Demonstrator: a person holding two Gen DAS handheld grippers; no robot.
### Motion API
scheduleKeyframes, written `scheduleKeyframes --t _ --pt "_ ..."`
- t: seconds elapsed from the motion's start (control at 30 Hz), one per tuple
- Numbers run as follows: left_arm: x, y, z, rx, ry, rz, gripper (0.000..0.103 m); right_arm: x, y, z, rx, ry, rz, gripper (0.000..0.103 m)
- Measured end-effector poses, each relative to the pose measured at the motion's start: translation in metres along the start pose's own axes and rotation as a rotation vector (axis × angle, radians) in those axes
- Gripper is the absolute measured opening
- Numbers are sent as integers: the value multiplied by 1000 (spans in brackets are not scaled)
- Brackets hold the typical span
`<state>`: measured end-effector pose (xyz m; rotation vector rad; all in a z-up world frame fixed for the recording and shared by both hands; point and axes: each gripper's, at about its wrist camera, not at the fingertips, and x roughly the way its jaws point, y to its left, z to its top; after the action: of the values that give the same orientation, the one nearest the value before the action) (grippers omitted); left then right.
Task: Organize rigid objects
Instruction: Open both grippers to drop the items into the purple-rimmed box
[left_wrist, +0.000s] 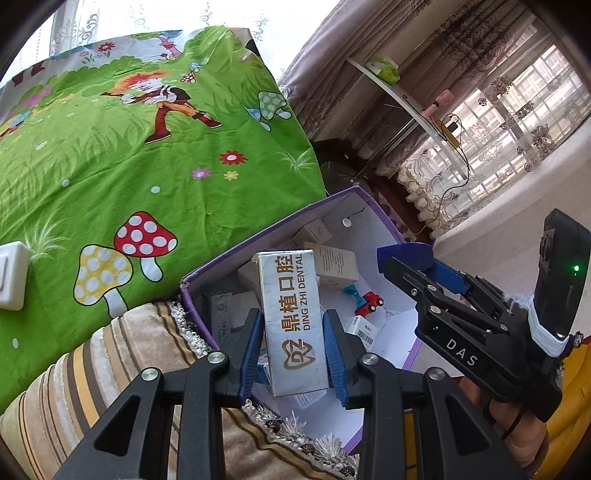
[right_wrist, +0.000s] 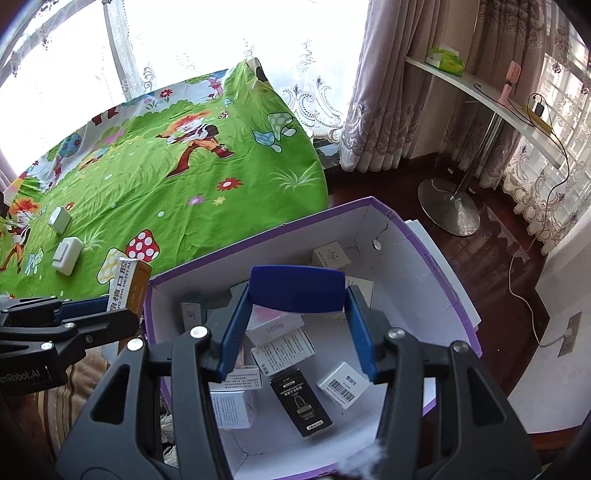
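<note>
cardboard box (right_wrist: 436, 258), purple outside and white inside, fills the lower centre of both wrist views, already strewn with small cartons. the left gripper (left_wrist: 293, 332) has its blue pads pressed against both long sides of a silver "ding zhi dental" carton (left_wrist: 291, 317), held upright over the box's near left corner; in the right wrist view the same carton pokes up at middle left, just outside the purple rim. the right gripper (right_wrist: 297, 332) has a blue block (right_wrist: 297, 288) wedged between its fingertips, with the jaws part open on it, above the box's middle. inside lie a black carton (right_wrist: 301, 400), a white barcoded carton (right_wrist: 343, 384) and, seen from the left wrist, a small red toy car (left_wrist: 369, 302). a green cartoon bedsheet (right_wrist: 155, 177) with mushrooms spreads across the upper left, two white boxes (right_wrist: 66, 254) resting on it at far left. a striped blanket (left_wrist: 92, 369) lies at lower left beside the box.
</note>
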<state>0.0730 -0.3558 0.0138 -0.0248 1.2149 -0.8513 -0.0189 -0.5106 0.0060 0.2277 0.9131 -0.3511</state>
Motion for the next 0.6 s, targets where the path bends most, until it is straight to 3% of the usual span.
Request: scheduleKeyframes --t 0.1,0.17,0.6 --pt "5 0 2 -9 13 -8 39 2 -3 0 11 6 -17 58" --pt "6 3 2 -23 16 -10 45 2 -4 0 17 2 -14 68" --pt "-12 30 3 -69 -13 17 47 -1 13 3 -13 -2 26 75"
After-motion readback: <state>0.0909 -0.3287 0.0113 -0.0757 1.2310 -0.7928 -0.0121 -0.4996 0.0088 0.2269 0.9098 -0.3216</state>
